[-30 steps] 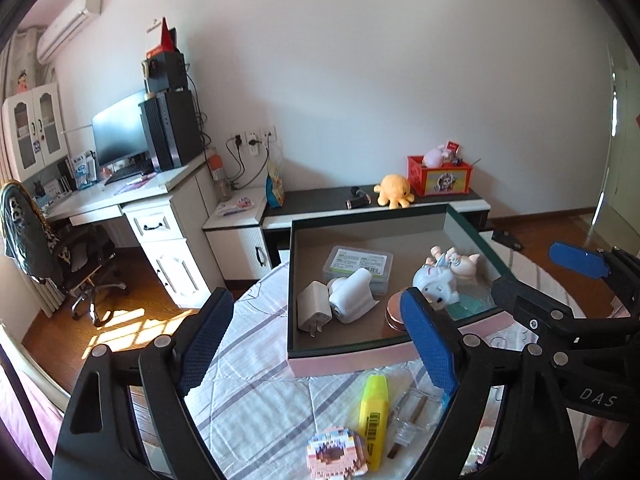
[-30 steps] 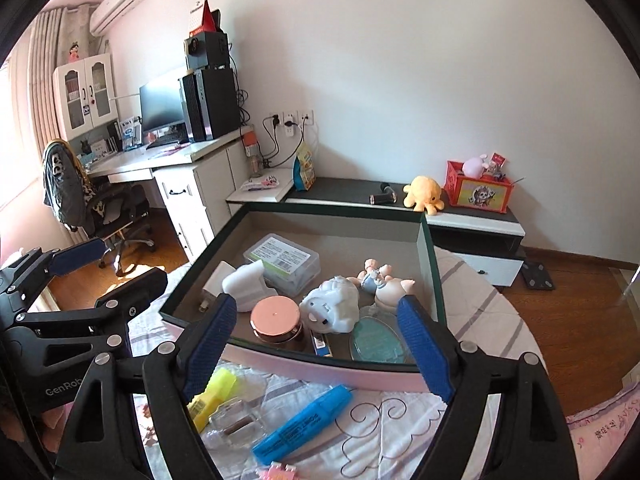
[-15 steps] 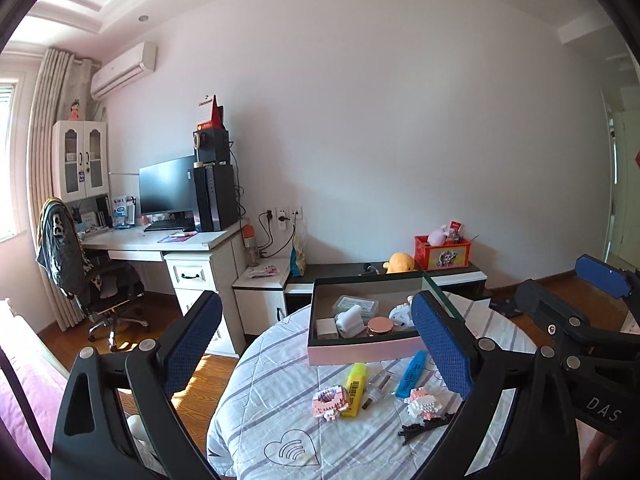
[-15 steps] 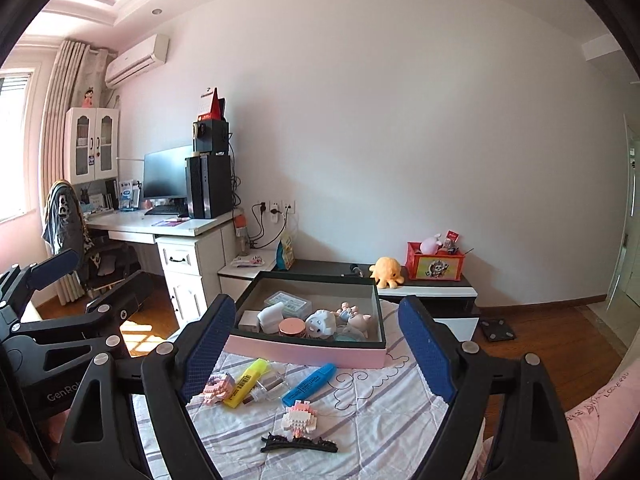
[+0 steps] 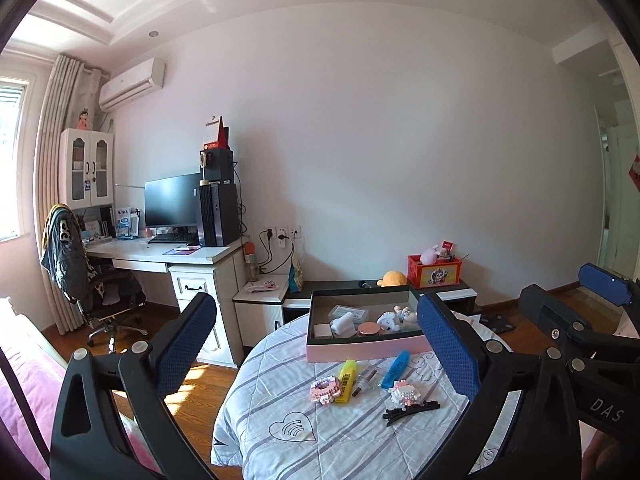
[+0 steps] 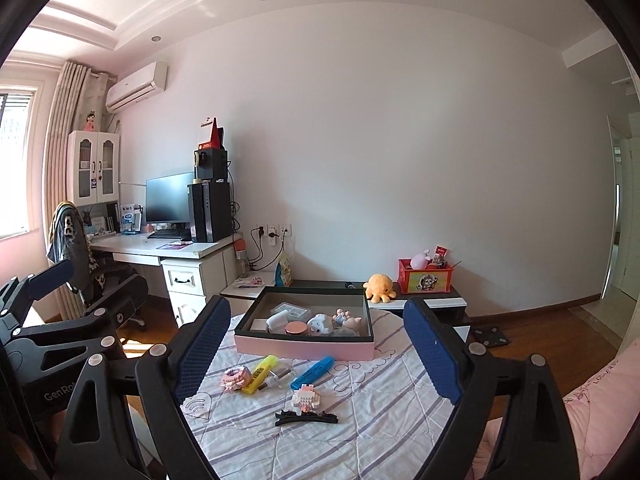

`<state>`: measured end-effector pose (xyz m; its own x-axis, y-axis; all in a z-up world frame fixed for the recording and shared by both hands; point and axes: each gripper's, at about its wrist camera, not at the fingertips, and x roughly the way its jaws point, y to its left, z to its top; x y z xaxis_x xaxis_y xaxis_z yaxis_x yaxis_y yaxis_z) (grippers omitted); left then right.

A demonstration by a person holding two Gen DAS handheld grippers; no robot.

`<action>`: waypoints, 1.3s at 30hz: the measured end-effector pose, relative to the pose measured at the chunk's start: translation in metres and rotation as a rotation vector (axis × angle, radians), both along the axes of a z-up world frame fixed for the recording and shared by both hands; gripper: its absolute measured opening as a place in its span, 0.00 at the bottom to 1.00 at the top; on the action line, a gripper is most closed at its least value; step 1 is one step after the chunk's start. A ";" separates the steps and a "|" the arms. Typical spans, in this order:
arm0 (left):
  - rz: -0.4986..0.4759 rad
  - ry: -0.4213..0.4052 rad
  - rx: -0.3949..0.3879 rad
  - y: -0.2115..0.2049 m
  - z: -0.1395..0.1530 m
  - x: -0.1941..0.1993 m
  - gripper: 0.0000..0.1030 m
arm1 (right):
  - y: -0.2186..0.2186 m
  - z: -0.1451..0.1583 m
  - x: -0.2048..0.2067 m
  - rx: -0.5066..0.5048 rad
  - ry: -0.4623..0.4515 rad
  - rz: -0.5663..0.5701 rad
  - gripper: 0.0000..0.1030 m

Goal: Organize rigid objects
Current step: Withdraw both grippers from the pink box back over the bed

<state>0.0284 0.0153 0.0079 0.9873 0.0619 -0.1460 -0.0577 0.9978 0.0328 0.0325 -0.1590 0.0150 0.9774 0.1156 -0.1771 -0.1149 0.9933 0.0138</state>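
- Box [image 6: 304, 350], pink wall, dark rim, far side of table [image 6: 360, 420]: holds clear case [image 6: 294, 311], white roll [image 6: 277, 320], copper lid [image 6: 296, 327], pale figurines [image 6: 320, 324].
- Loose in front of the box: yellow marker [image 6: 259, 374], blue marker [image 6: 312, 372], two brick toys [image 6: 305, 398], black clip [image 6: 306, 418].
- Striped quilted cloth; desk [image 5: 168, 254] behind, to the left.
- Left gripper [image 5: 316, 356] and right gripper [image 6: 316, 356]: jaws spread, empty.

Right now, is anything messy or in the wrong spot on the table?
Yes. Six things lie loose in front of the pink box: yellow highlighter, blue highlighter, two block toys, a clear bottle and a black hair clip.
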 end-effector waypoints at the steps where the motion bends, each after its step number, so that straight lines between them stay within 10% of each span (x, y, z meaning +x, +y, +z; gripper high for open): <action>1: 0.002 -0.003 0.000 0.000 0.000 -0.002 0.99 | 0.000 0.001 -0.002 -0.001 -0.003 -0.001 0.87; 6: 0.002 -0.014 -0.012 0.002 0.003 -0.008 1.00 | 0.001 0.002 -0.009 0.000 -0.019 -0.023 1.00; 27: 0.009 0.048 -0.012 0.001 -0.017 0.020 1.00 | 0.003 -0.013 0.010 -0.012 0.034 -0.003 1.00; 39: -0.052 0.248 -0.024 0.007 -0.068 0.075 1.00 | 0.005 -0.053 0.060 -0.041 0.183 0.006 1.00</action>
<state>0.1031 0.0223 -0.0599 0.9229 0.0053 -0.3851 0.0009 0.9999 0.0160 0.0925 -0.1544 -0.0379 0.9276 0.1104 -0.3568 -0.1203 0.9927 -0.0058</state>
